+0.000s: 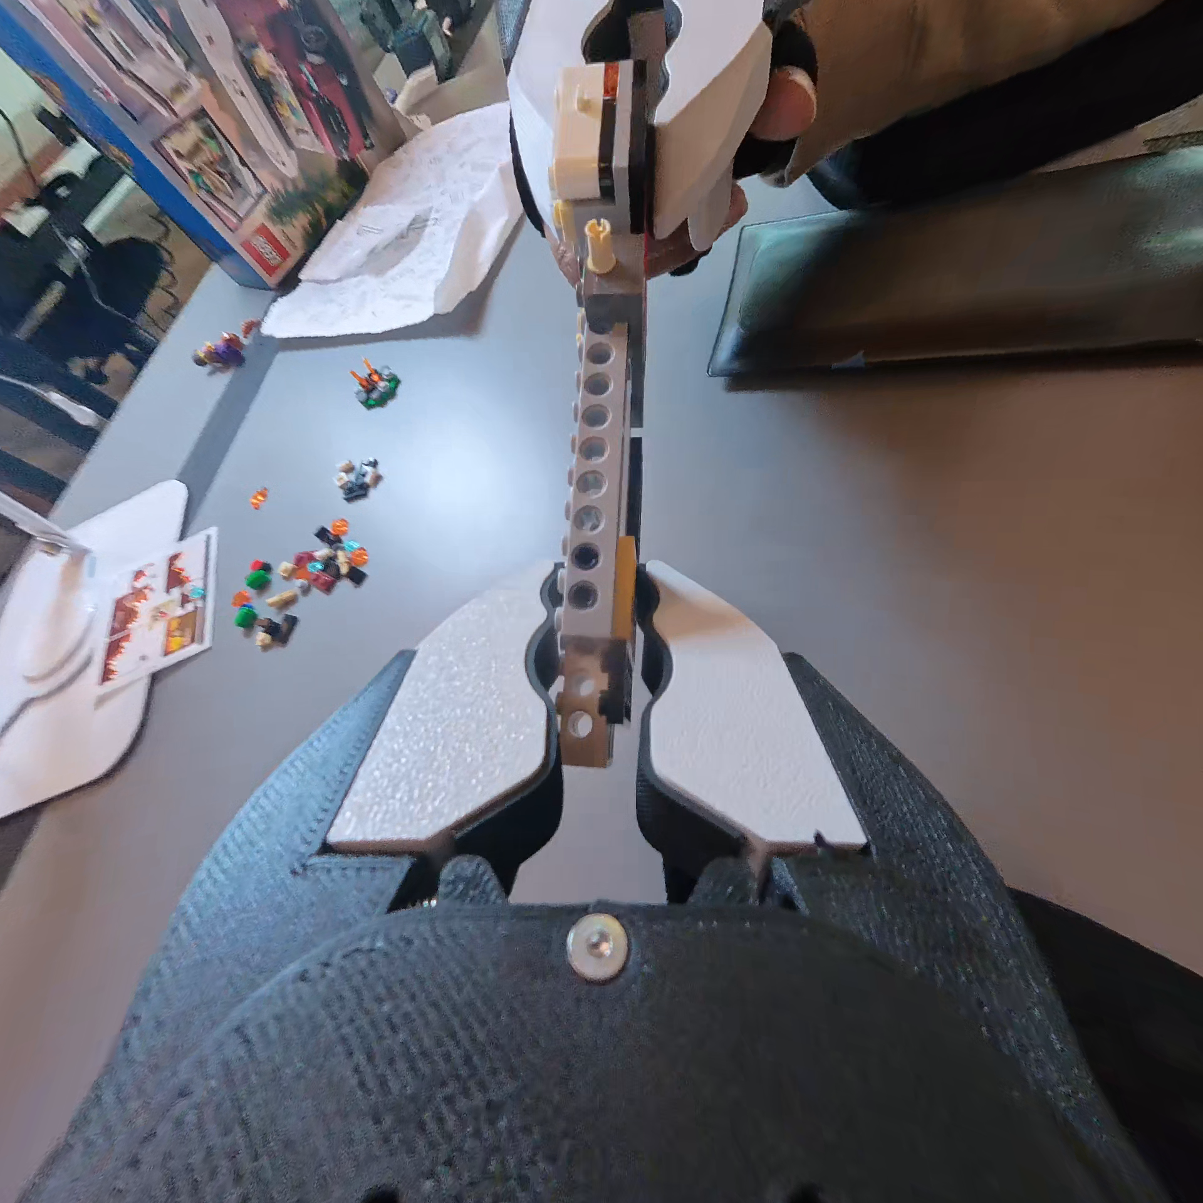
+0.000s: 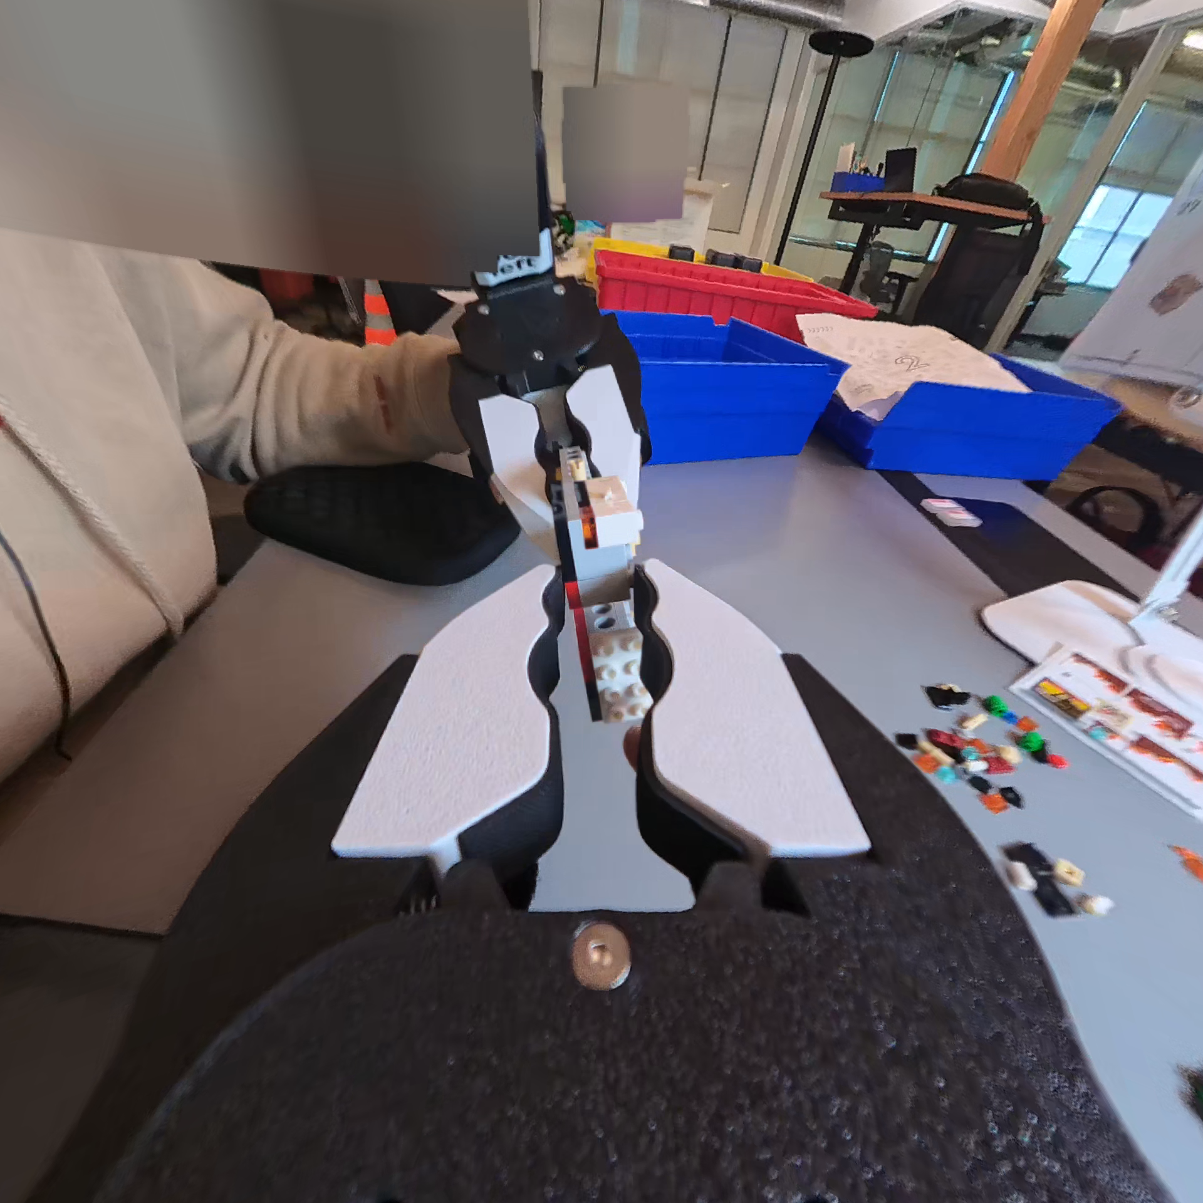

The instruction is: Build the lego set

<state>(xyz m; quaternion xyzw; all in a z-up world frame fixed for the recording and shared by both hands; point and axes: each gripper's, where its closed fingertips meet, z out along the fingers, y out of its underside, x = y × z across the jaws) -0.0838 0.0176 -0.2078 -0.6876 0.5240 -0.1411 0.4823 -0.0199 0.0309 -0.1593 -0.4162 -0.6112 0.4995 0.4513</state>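
Note:
A long lego assembly [image 1: 595, 456] is held in the air between both grippers, above the grey table [image 1: 879, 586]. It is a grey beam with a row of holes, with dark and yellow plates along one side. My left gripper [image 1: 599, 579] is shut on its near end. My right gripper [image 1: 615, 228] grips the far end, where white and tan bricks sit. In the right wrist view the right gripper [image 2: 595, 579] is shut on the assembly [image 2: 615, 677] at a tan studded brick, and the left gripper [image 2: 573, 495] holds the other end.
Loose small lego pieces [image 1: 312, 573] lie on the table, also in the right wrist view [image 2: 976, 748], beside a sticker sheet [image 1: 163, 605]. A lego box [image 1: 215, 130], a white paper bag [image 1: 416, 221], two small builds [image 1: 376, 387] and blue and red bins [image 2: 729, 390] stand farther off. The gap from one gripper's tips to the other's is roughly 9 centimeters.

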